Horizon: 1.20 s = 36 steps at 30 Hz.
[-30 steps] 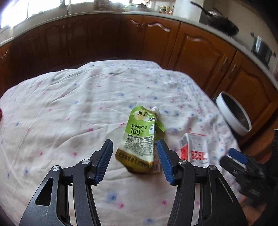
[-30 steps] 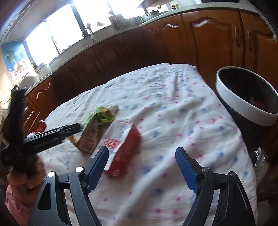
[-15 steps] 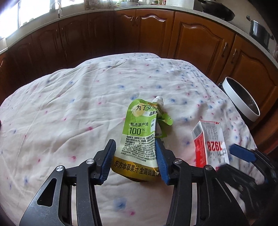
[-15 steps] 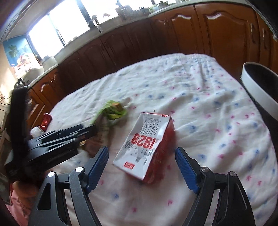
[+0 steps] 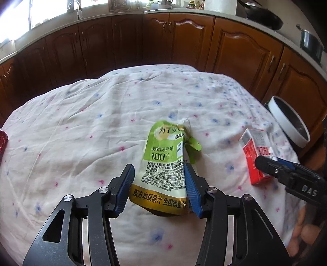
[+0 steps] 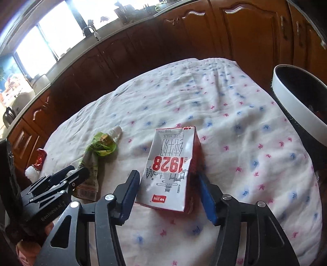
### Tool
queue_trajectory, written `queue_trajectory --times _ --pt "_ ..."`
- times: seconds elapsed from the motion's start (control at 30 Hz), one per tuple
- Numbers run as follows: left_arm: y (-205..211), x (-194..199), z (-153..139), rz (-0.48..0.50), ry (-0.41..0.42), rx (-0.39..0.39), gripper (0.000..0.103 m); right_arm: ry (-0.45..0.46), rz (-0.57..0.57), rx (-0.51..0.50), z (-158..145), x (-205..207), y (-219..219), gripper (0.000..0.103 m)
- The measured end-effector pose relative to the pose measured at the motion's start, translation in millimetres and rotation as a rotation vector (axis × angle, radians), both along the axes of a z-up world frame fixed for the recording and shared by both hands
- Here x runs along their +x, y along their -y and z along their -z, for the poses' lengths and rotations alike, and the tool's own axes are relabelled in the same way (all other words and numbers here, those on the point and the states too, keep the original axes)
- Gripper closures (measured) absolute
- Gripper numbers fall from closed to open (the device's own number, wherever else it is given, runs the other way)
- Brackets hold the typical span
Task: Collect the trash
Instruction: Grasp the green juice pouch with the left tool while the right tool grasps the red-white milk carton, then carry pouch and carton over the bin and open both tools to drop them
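Juice pouch (image 5: 163,163) between left gripper (image 5: 158,184); milk carton (image 6: 171,169) between closing right gripper (image 6: 169,196).

Daylight poured in from the window (image 6: 47,38) at the upper left of both views and blew out to pure white there, while the brown cabinets (image 5: 241,47) below it sat dim and the white tablecloth (image 5: 85,131) was evenly bright with only a soft shadow under the juice pouch (image 5: 163,163). The fisheye lenses bent the countertop (image 5: 184,12) into an arc and left dark vignetted corners. Focus was fair at the centre, but the milk carton (image 5: 253,161) at the right edge of the left view was smeared and its print unreadable, as was the top of the pouch.
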<state>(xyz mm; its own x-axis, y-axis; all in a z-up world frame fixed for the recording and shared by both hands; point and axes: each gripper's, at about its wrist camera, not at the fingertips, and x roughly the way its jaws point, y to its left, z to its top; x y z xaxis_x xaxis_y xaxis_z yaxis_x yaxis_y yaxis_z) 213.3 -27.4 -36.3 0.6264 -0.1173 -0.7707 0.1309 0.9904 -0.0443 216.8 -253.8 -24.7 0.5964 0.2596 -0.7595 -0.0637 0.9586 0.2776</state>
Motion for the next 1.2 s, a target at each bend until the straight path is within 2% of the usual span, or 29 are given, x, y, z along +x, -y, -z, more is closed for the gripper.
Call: queue_trajectory --times 0.07,0.2,0.27,0.33,0.47,0.57,0.7,0.93,1.2 --pt "3.0 1.4 4.4 -0.016 -0.001 0.018 0.052 -0.005 0.004 0.011 1.5 3.0 2.7 0.042" --pt "-0.9 5.3 1.2 -0.031 -0.037 -0.004 0.052 0.012 0.005 -0.017 -2.7 8.9 7.7 0.046" --pt "-1.4 4.4 -4.1 -0.029 -0.029 -0.006 0.052 0.018 0.002 -0.026 -1.3 14.4 12.4 0.047" --pt "3.7 5.2 -7.2 -0.020 -0.020 0.012 0.051 0.021 0.003 -0.018 -1.0 18.9 16.5 0.047" --pt "18.8 16.6 6.3 0.001 -0.061 0.060 0.051 0.025 -0.003 -0.010 -0.4 20.5 17.7 0.045" --pt "23.9 19.0 12.4 -0.005 -0.069 0.041 0.053 0.034 -0.001 0.004 0.5 21.3 20.4 0.046" --pt "28.4 21.9 10.9 -0.017 -0.067 0.014 0.058 0.058 -0.010 -0.007 -2.4 18.6 21.8 0.047" --pt "37.8 20.3 2.2 -0.014 -0.045 -0.029 0.061 0.099 0.007 -0.003 -15.7 8.5 41.4 0.048" --pt "77.7 14.9 -14.0 0.051 -0.002 -0.053 0.061 0.131 0.081 -0.003 -30.6 -2.5 82.2 0.049"
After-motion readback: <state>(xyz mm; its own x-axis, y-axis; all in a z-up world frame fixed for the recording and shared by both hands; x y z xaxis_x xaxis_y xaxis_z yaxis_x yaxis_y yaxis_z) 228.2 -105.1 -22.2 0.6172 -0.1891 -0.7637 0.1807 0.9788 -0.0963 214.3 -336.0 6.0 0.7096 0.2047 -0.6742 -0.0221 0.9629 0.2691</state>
